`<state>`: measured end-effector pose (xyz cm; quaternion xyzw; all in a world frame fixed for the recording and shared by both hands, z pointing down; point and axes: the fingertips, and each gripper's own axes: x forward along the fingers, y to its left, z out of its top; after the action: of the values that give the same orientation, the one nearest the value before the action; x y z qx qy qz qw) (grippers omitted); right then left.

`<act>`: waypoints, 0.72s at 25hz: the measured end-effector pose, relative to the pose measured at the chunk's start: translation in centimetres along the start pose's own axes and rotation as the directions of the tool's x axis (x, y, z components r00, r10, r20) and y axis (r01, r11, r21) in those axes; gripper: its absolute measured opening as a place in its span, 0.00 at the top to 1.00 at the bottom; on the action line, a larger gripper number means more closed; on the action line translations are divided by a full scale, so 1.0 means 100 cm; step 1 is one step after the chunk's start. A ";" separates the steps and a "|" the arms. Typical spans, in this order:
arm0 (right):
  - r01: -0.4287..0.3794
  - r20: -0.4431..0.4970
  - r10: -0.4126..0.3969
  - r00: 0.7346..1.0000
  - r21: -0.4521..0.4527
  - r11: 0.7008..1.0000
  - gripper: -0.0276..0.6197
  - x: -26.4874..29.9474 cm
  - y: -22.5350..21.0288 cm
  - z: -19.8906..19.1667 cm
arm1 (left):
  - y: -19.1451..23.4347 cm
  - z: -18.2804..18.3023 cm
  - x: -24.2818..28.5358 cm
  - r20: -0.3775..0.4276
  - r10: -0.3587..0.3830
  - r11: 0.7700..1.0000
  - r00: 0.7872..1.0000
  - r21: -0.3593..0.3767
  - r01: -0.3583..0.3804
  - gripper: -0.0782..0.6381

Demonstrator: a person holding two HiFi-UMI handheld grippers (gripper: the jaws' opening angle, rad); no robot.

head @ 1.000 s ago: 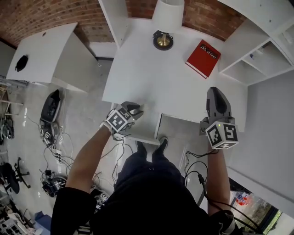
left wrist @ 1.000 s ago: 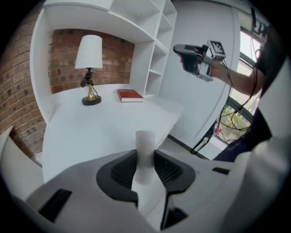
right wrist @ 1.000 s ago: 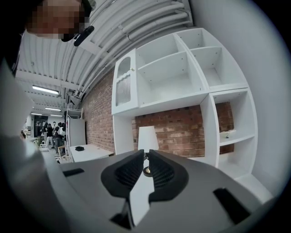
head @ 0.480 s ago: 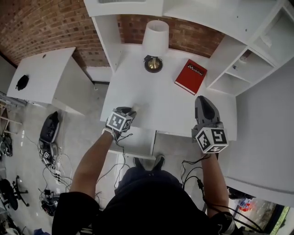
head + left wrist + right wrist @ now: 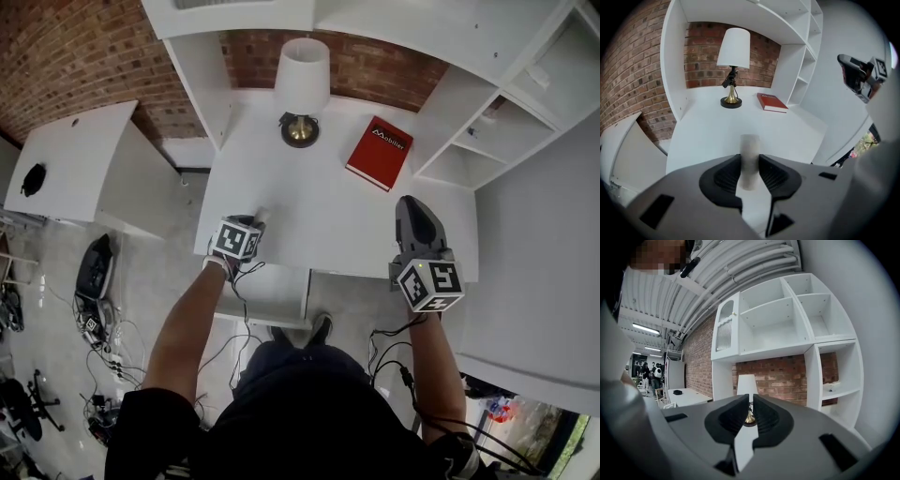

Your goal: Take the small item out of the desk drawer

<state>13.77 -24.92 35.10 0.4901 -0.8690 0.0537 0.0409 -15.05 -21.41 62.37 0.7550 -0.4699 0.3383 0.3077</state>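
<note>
Left gripper point(image 5: 750, 158): I hold the small pale cylinder point(image 5: 750, 143) clamped between the jaws at lower centre of its view, over the white desk point(image 5: 328, 220). Right gripper point(image 5: 751, 414): jaws narrow, slim gap, nothing between them. Drawer point(image 5: 267, 292): open, below the desk edge. Lamp point(image 5: 302, 80) and red book point(image 5: 379, 152): top centre.
</note>
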 end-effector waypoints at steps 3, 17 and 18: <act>0.008 -0.006 -0.008 1.000 0.002 1.000 0.92 0.002 -0.004 -0.003 | 0.006 0.001 0.010 -0.012 0.004 1.000 1.000 -0.013 -0.004 0.73; 0.052 -0.013 -0.052 0.999 0.005 0.999 0.92 -0.002 -0.022 -0.006 | 0.006 0.004 0.030 -0.052 -0.003 1.000 0.999 0.016 0.004 0.72; 0.054 -0.015 -0.054 0.998 0.006 0.999 0.92 -0.002 -0.022 -0.006 | 0.007 0.002 0.032 -0.064 0.001 1.000 0.998 0.021 0.000 0.72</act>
<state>15.77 -25.83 35.83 0.5131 -0.8550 0.0589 0.0470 -14.60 -23.44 64.94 0.7469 -0.4565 0.3672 0.3145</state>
